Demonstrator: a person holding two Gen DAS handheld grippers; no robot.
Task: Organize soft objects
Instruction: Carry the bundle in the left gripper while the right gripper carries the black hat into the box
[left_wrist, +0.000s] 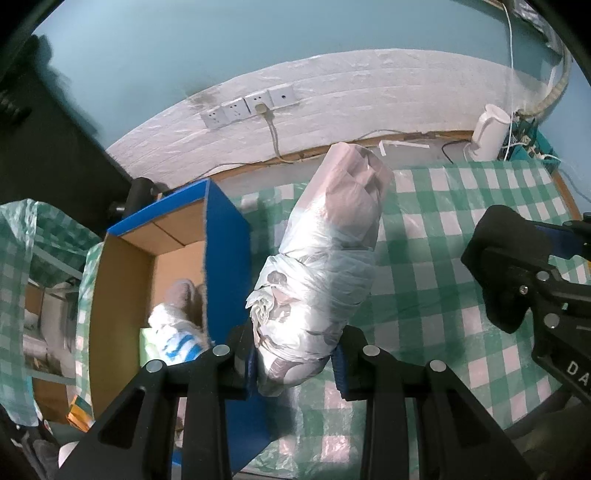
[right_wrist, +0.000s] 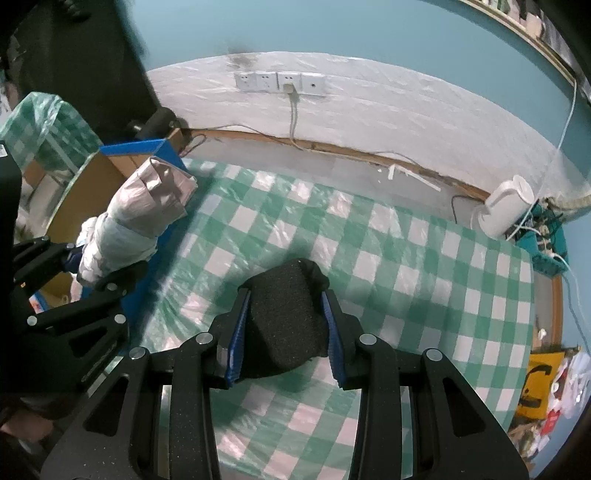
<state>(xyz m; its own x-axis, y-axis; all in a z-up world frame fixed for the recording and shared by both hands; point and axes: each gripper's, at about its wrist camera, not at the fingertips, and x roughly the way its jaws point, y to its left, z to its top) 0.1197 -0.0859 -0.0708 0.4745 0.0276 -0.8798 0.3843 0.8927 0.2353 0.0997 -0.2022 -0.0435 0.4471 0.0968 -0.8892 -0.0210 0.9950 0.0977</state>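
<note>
Our left claw (left_wrist: 295, 363) pinches the low end of a plastic-wrapped bundle (left_wrist: 325, 254), which stands tilted above the checked tabletop (left_wrist: 443, 229), just beside the blue wall of the cardboard box (left_wrist: 221, 229). Our right claw (right_wrist: 284, 328) is clamped on a black pad (right_wrist: 286, 321) over the middle of the tabletop. We judge the bundle's slick wrap could slide out of so low a grip. Its free end could also catch the box wall and miss the opening.
</note>
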